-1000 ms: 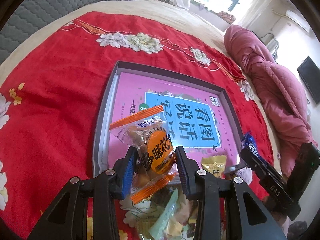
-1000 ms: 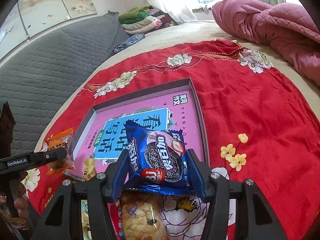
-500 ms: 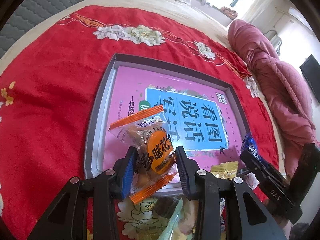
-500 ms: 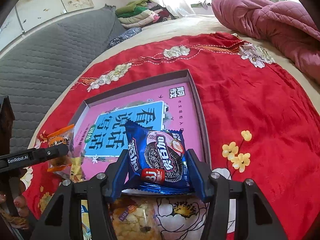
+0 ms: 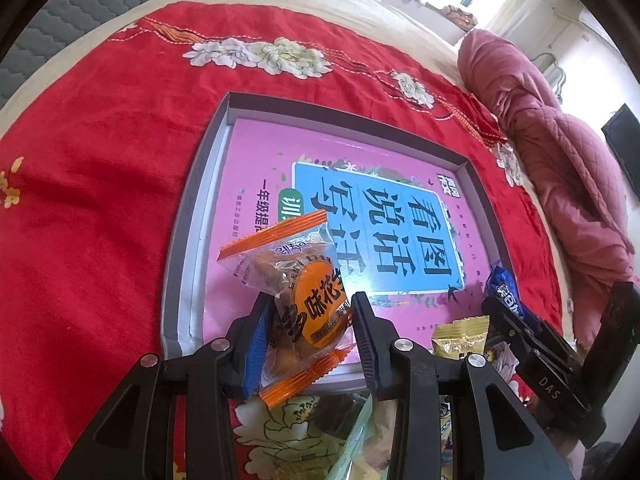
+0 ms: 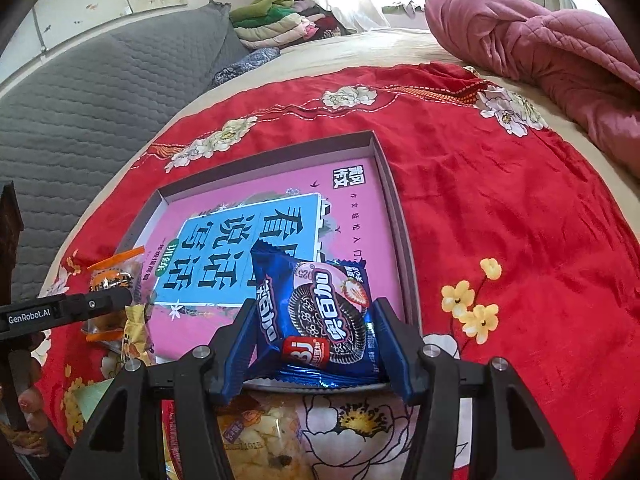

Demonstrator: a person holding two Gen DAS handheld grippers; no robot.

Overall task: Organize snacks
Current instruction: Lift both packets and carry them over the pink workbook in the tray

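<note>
My left gripper [image 5: 310,312] is shut on an orange-edged clear snack packet [image 5: 300,292] and holds it over the near left part of the grey tray [image 5: 188,216]. The tray has a pink and blue printed sheet on its floor [image 5: 376,216]. My right gripper [image 6: 316,320] is shut on a blue cookie packet [image 6: 320,316] and holds it over the tray's near right corner [image 6: 400,216]. The right gripper and its blue packet also show in the left wrist view [image 5: 508,292]. The left gripper also shows in the right wrist view [image 6: 68,312].
A gold wrapper [image 5: 460,334] lies at the tray's near edge. Several loose snack packets [image 6: 260,440] lie on the red flowered cloth [image 6: 500,208] below both grippers. A pink quilt [image 6: 540,40] is bundled at the far right. A grey headboard [image 6: 100,100] stands at the left.
Both grippers have moved forward with their packets, from the snack pile toward and over the tray's near edge. Neither grip has changed.
</note>
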